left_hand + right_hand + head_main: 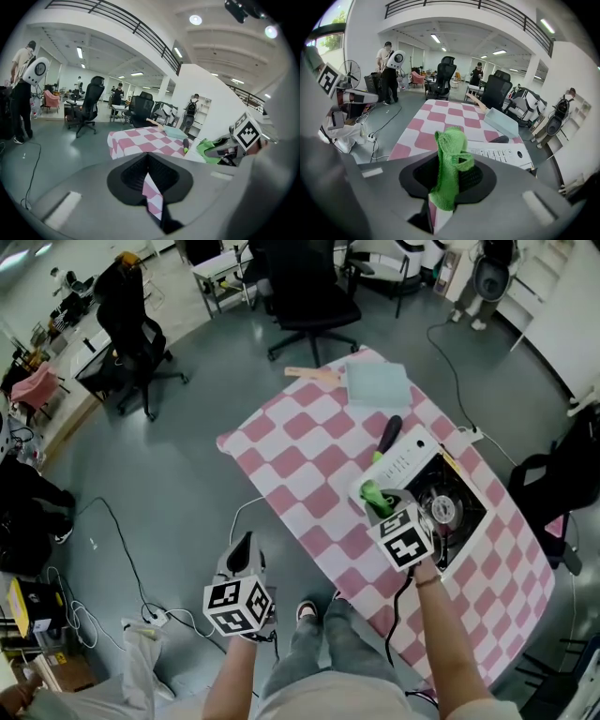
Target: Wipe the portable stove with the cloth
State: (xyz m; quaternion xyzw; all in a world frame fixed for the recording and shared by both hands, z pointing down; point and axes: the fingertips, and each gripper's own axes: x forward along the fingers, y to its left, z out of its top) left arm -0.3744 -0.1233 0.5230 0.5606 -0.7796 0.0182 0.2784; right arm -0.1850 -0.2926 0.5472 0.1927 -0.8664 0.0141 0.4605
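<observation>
The white portable stove (412,468) sits on the checked table, its burner (441,510) exposed. My right gripper (380,505) hovers over the stove's near-left corner, shut on a green knitted cloth (375,495). In the right gripper view the green cloth (449,161) stands bunched between the jaws of my right gripper (446,176), with the stove's control panel (499,154) just beyond. My left gripper (244,547) hangs over the floor, left of the table and clear of it. In its own view the left gripper (148,159) is shut and holds nothing.
A black-handled brush (388,435) lies beside the stove's far side. A pale blue folded item (378,383) and a wooden stick (311,373) lie at the table's far end. Office chairs (305,296) and floor cables (122,540) surround the table (300,460).
</observation>
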